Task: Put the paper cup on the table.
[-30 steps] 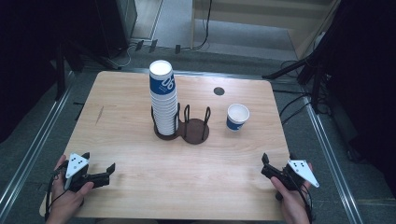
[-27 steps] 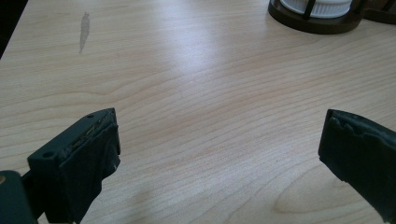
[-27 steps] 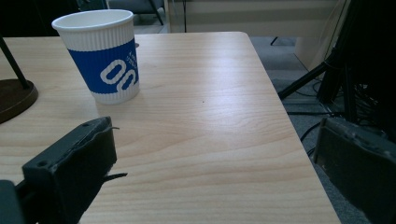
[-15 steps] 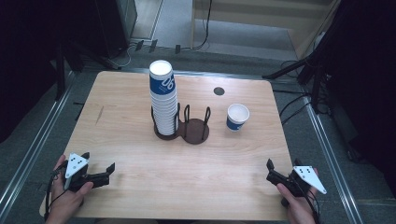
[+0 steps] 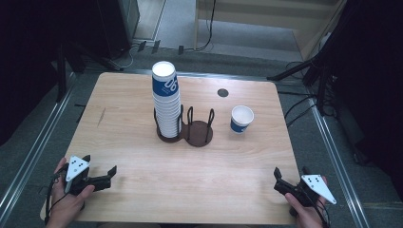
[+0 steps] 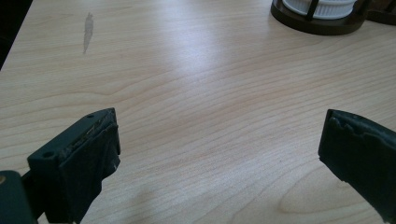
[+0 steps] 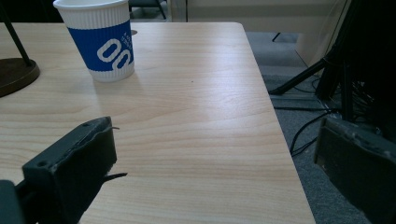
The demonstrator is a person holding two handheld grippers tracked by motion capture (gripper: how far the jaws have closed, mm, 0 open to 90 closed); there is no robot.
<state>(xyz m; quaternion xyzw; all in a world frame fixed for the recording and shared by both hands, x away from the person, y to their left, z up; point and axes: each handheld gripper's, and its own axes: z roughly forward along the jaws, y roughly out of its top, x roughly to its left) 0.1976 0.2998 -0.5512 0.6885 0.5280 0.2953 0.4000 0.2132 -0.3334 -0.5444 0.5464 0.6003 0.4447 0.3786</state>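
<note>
A tall stack of blue-and-white paper cups (image 5: 166, 102) stands in the left ring of a dark brown two-ring holder (image 5: 198, 135) at the table's middle. The holder's right ring holds nothing. A single blue-and-white cup (image 5: 241, 118) (image 7: 100, 39) stands upright to the right of the holder. My left gripper (image 5: 100, 165) (image 6: 219, 135) rests open at the near left corner, over bare wood. My right gripper (image 5: 290, 175) (image 7: 215, 149) is open at the near right corner, with one jaw past the table's right edge. Nothing is between either pair of jaws.
The wooden table (image 5: 128, 156) has a small black round hole (image 5: 222, 92) near its far edge and a dark streak (image 6: 87, 30) at the left. Stand legs and cables (image 7: 322, 79) lie on the floor off the right edge. The holder's base (image 6: 322, 21) sits far ahead of the left gripper.
My right gripper has drifted a little toward the near right corner of the table. The left gripper and the cups have not moved.
</note>
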